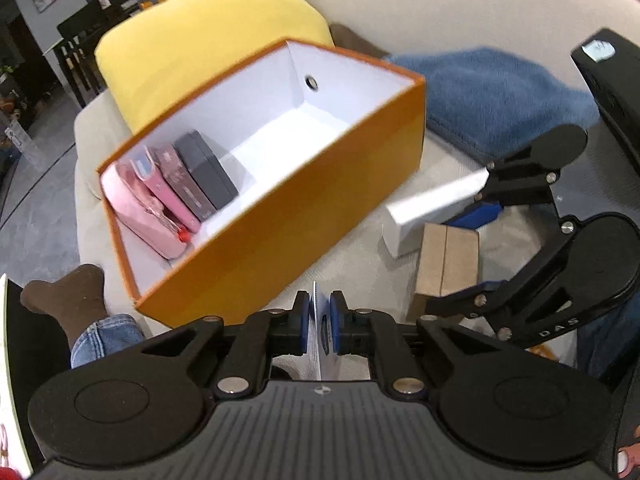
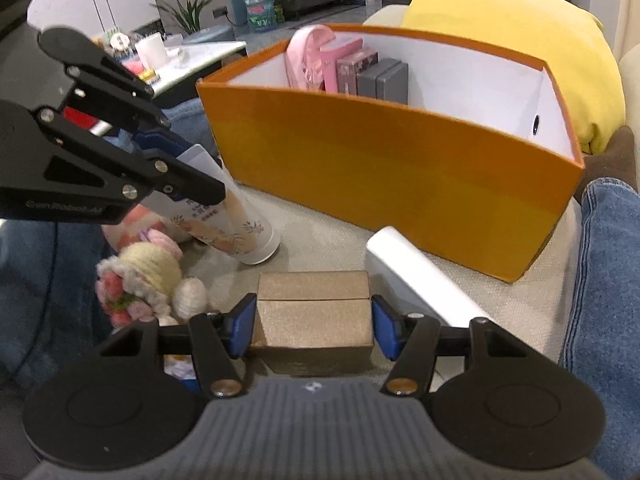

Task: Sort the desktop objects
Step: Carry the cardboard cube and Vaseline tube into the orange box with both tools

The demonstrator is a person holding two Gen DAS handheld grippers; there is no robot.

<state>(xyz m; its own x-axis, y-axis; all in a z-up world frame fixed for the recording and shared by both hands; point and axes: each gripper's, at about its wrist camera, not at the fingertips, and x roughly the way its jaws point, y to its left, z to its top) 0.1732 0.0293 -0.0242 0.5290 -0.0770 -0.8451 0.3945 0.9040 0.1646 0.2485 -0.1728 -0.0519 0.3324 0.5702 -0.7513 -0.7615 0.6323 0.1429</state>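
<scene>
My left gripper (image 1: 320, 312) is shut on the flat crimped end of a white floral tube (image 1: 320, 344). The right wrist view shows that tube (image 2: 236, 224) hanging aslant from the left gripper (image 2: 188, 160), its cap touching the sofa. My right gripper (image 2: 314, 330) grips a brown cardboard box (image 2: 316, 312), with a blue pad against each side. It shows too in the left wrist view, the right gripper (image 1: 464, 256) around the brown box (image 1: 448, 264). Behind stands an open orange box (image 1: 280, 216) (image 2: 380, 168) holding a pink pouch (image 1: 140, 216), two pink boxes and a grey box (image 1: 208, 172).
A long white box (image 2: 420, 276) (image 1: 432, 204) lies right of the brown box, against the orange box. A crochet doll (image 2: 148, 276) lies to the left. A yellow cushion (image 1: 208, 48), a blue cloth (image 1: 500, 92) and a person's jeans leg (image 2: 600, 280) border the sofa seat.
</scene>
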